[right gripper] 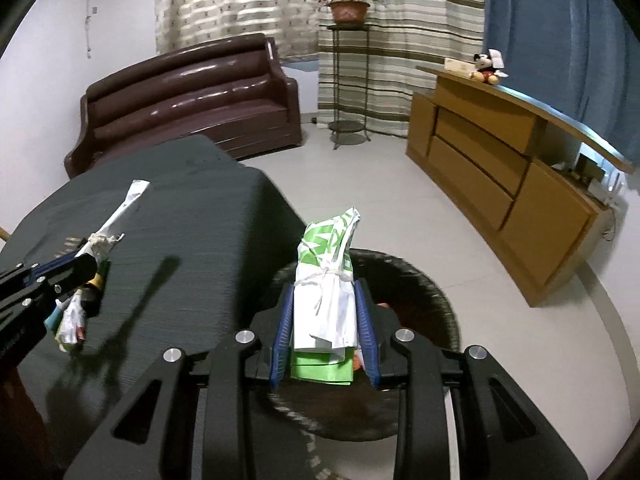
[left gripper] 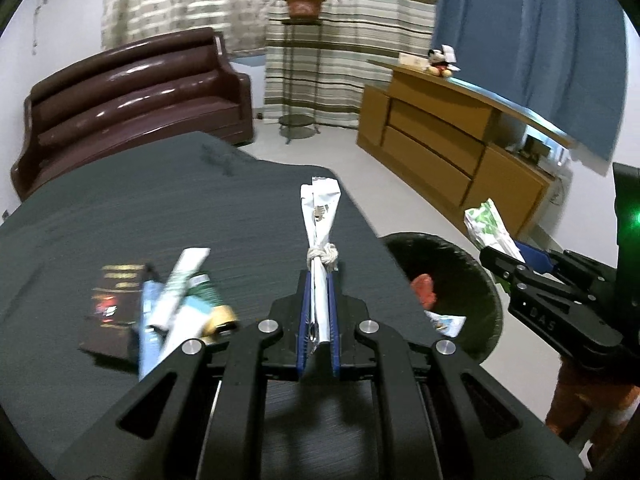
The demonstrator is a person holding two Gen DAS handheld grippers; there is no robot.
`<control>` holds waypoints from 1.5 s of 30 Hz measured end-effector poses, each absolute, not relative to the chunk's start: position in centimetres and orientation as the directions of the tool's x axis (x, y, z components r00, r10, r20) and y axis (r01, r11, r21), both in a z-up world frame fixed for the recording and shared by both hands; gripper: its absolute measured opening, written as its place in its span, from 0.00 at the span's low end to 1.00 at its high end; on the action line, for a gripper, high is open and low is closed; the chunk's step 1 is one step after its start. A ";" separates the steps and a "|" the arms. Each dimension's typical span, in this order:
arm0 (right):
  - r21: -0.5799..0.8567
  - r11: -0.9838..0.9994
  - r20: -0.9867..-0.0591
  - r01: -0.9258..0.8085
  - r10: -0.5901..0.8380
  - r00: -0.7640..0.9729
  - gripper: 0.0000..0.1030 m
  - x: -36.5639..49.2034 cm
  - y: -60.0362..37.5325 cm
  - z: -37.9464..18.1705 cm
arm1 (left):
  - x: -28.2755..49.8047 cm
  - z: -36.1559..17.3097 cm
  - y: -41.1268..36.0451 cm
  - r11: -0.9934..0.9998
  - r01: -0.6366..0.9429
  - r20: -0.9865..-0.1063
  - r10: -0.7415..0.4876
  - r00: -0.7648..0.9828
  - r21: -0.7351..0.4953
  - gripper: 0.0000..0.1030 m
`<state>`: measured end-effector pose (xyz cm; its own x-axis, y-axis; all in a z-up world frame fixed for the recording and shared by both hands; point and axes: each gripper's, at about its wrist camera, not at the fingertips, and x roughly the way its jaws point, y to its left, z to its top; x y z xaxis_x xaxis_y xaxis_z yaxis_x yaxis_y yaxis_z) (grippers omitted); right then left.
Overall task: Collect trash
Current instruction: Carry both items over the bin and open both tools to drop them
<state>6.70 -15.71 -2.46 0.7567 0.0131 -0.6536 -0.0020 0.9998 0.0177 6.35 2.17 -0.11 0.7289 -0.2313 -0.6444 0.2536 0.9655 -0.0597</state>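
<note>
My left gripper (left gripper: 319, 280) is shut on a white wrapper tied with string (left gripper: 320, 216), held above the dark table (left gripper: 160, 208). It also shows in the right wrist view (right gripper: 116, 220). My right gripper (right gripper: 324, 292) is shut on a green and white bag tied with string (right gripper: 328, 272), held over the round dark trash bin (right gripper: 424, 280). In the left wrist view the bag (left gripper: 490, 228) is to the right of the bin (left gripper: 460, 264), which holds an orange piece and a wrapper. A pile of trash (left gripper: 168, 308) lies on the table at the left.
A brown sofa (left gripper: 132, 92) stands behind the table. A wooden cabinet (left gripper: 448, 140) with a plush toy (left gripper: 440, 64) is at the right. A plant stand (left gripper: 300, 80) is by the curtains. Pale floor lies between table and cabinet.
</note>
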 end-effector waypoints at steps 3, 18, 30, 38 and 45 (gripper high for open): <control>0.019 1.000 -0.650 0.019 -0.002 0.760 0.30 6.6 -16.8 -2.6 | 6.7 -0.3 0.5 0.959 0.277 -0.646 -0.246 0.722 -0.056 0.08; 0.045 0.997 -0.656 0.068 -0.022 0.754 0.30 7.0 -19.4 -3.6 | 8.7 -1.9 -4.9 0.939 0.343 -0.671 -0.269 0.691 -0.023 0.08; 0.069 0.993 -0.662 0.093 -0.024 0.749 0.30 7.6 -20.1 -4.1 | 10.0 -2.7 -6.9 0.929 0.370 -0.689 -0.271 0.672 -0.004 0.08; 0.091 0.990 -0.657 0.108 -0.022 0.753 0.33 8.2 -20.7 -4.3 | 10.5 -3.0 -7.8 0.927 0.375 -0.696 -0.263 0.668 0.010 0.10; 0.111 0.985 -0.652 0.132 -0.028 0.758 0.42 8.0 -21.5 -4.2 | 10.5 -3.0 -8.2 0.927 0.376 -0.699 -0.256 0.668 0.019 0.30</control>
<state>8.04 -21.51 -4.20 0.7579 -0.0278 -0.6517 0.1317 0.9850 0.1112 10.48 -8.24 -2.99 0.6680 -0.2561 -0.6987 0.3756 0.9266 0.0194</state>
